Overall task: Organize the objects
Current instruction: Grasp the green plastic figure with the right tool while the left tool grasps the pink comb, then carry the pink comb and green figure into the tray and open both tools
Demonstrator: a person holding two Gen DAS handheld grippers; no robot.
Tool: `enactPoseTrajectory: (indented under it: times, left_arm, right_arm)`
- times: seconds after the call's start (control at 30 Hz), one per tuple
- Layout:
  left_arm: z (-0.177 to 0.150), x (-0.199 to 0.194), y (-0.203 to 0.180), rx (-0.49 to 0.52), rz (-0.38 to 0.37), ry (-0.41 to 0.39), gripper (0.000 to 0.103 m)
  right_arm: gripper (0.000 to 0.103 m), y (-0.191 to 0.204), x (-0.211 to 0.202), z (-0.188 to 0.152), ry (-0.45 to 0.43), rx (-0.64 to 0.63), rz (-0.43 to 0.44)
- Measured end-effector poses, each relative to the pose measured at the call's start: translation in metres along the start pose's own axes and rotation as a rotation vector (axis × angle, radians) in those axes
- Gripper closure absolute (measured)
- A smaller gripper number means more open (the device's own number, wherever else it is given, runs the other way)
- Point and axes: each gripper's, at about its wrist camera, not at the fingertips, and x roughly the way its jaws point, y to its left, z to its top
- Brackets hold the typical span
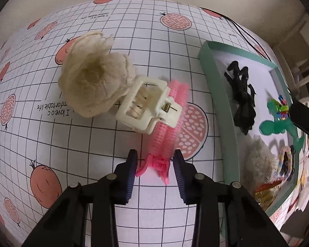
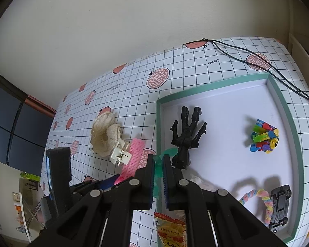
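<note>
Pink roller clip (image 1: 164, 127) lying on gridded tablecloth (image 1: 92, 144), pinned under cream claw clip (image 1: 146, 107); left gripper (image 1: 154, 160) open astride its tail; right gripper (image 2: 158, 168) clamped on green toy (image 2: 157, 164) above teal tray (image 2: 294, 135); risk: lifting drags claw clip and beige scrunchie (image 1: 94, 76) along.

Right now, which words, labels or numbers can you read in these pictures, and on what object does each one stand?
"I love a c...mfortable life": printed on the tablecloth, partly hidden by the cream scrunchie.
"Garnet": printed on the tablecloth, right wrist view.
"A2025110501" or similar, digits uncertain: on the snack packet.
Small print near a pomegranate: too small to read.
Large characters on the snack packet: cut off, unreadable.
</note>
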Motion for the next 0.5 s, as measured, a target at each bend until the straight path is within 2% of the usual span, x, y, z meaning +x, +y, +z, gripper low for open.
enactPoseTrajectory:
  times: [0.1,0.2,0.5]
  left_arm:
    - [0.0,-0.001,0.005,-0.029,-0.09,0.02,0.073]
    - [0.001,-0.003,0.012,-0.064,-0.163,0.025,0.073]
    - [0.003,-0.037,0.015,-0.081,-0.257,-0.046,0.073]
  right_arm:
    - [0.095,0.0,-0.001,0.0,-0.002,0.002,0.004]
    - [0.095,0.0,-0.003,0.001,-0.006,0.002,0.004]
    - [0.095,-0.001,-0.013,0.004,-0.025,0.005,0.02]
